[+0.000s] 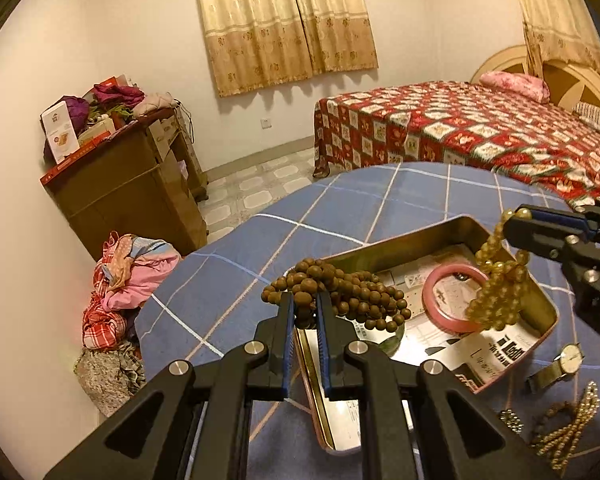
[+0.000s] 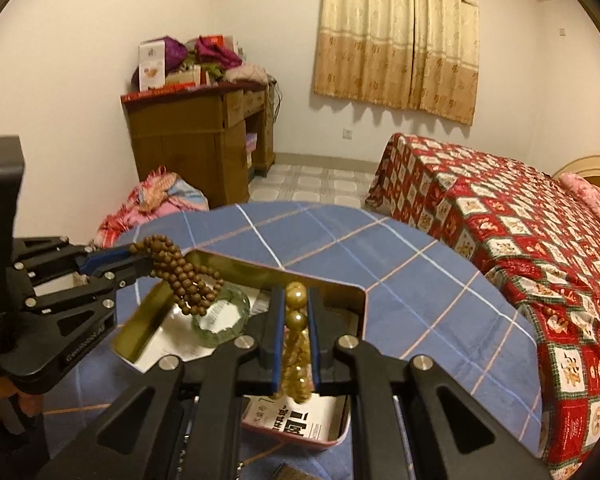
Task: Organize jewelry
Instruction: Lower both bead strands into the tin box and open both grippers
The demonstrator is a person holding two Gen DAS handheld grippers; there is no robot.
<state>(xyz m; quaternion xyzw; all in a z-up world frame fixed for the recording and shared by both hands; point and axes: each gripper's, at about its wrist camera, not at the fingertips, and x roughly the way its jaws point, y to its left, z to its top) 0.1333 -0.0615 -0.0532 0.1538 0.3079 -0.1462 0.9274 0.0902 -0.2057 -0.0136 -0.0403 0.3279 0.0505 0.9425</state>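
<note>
My left gripper (image 1: 305,300) is shut on a brown wooden bead strand (image 1: 348,294) that hangs over the open metal tin (image 1: 432,234). It also shows in the right wrist view (image 2: 138,258) with the brown beads (image 2: 184,276) dangling. My right gripper (image 2: 294,300) is shut on an amber bead strand (image 2: 295,320), held above the tin (image 2: 260,270). In the left wrist view the right gripper (image 1: 518,220) holds the amber beads (image 1: 496,296) over a pink bangle (image 1: 452,296). A clear green bangle (image 2: 220,320) lies in the tin.
The tin is lined with printed paper (image 1: 496,352) and sits on a blue checked tablecloth (image 1: 340,204). A wristwatch (image 1: 560,362), a gold chain (image 1: 572,424) and small dark beads (image 1: 512,420) lie right of the tin. A bed (image 1: 480,132), a wooden desk (image 1: 128,184) and a clothes pile (image 1: 128,280) stand beyond.
</note>
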